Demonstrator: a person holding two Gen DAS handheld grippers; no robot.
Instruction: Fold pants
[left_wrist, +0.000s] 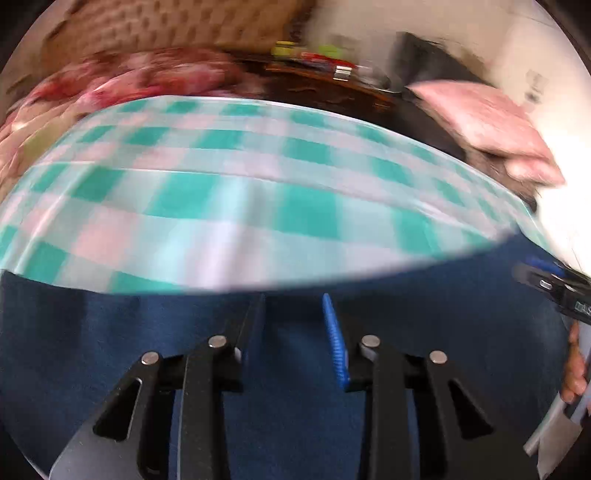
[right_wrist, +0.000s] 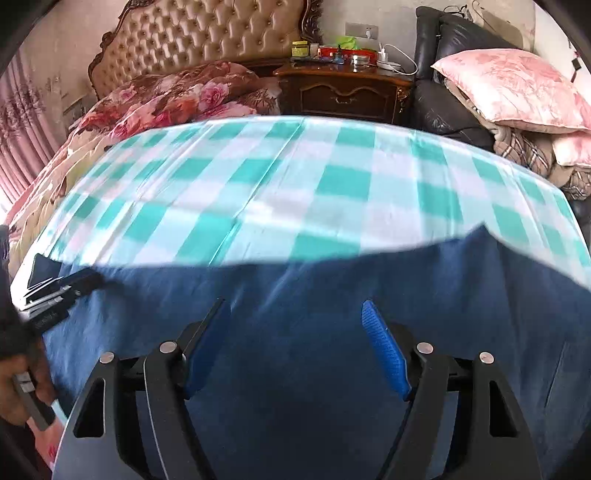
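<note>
A teal-and-white checked sheet (right_wrist: 295, 184) covers the work surface, and every other thing sits around it. Beyond its far edge stands a dark carved nightstand (right_wrist: 347, 92) crowded with small jars and bottles, with a tufted beige headboard (right_wrist: 207, 37) to that stand's left. A floral quilt (right_wrist: 166, 99) is heaped along the sheet's far left edge. Off the sheet's far right corner, a pink pillow (right_wrist: 513, 88) lies on folded bedding against a black leather chair (right_wrist: 447, 74). Nothing lies on the bare checked part of the sheet.

The navy pants (right_wrist: 332, 332) are spread across the sheet's near side, their far edge running in a shallow arc across it, with one corner peaked up on the right.

The right gripper (right_wrist: 295, 347) hangs over the pants with its jaws set wide and only cloth showing below the gap; whether the blue pads (right_wrist: 388, 362) touch the fabric cannot be told. The left gripper (left_wrist: 295, 332), seen through heavy blur, has its jaws at a narrower spread above the same navy cloth, nothing pinched between them. In each wrist view the other gripper appears at the frame's edge, with part of the hand holding it.
</note>
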